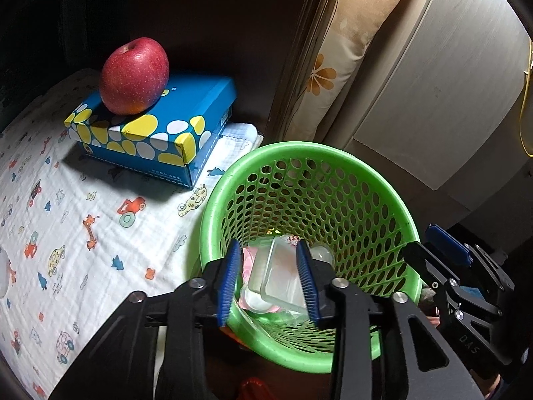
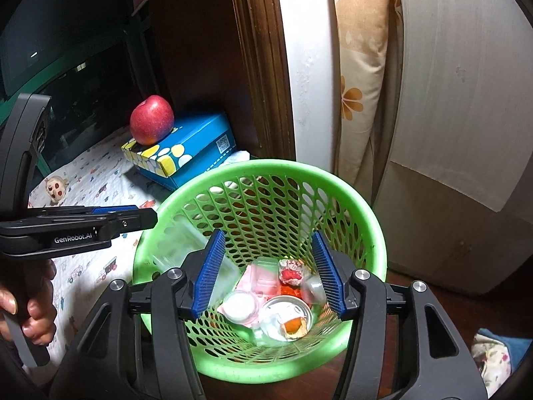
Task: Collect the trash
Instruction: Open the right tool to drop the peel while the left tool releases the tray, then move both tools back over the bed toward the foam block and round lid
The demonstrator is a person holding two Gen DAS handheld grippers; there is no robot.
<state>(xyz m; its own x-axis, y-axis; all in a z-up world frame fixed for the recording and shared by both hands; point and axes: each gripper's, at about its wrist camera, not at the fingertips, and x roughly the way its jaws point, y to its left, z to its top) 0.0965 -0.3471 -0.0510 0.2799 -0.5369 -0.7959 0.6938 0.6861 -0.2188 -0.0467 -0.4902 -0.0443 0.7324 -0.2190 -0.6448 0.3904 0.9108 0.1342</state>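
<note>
Both hand-held grippers hang over the green mesh wastebasket (image 2: 260,266), jaws apart and gripping nothing: the left hand-held gripper (image 1: 268,280) above a clear plastic tray (image 1: 279,276), the right hand-held gripper (image 2: 269,273) above cups (image 2: 240,306) and wrappers lying at the bottom. The tray looks blurred against the basket wall, so it may be falling or may lodge against the wall. The basket stands just beside the bed (image 1: 83,220); a careless knock could tip it and spill the trash.

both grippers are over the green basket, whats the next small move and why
Probably lift both grippers clear. The left gripper and right gripper stand open over the green perforated plastic basket; a clear plastic container lies inside among wrappers, and a blurred clear piece sits by the rim, apparently dropping in.
</note>
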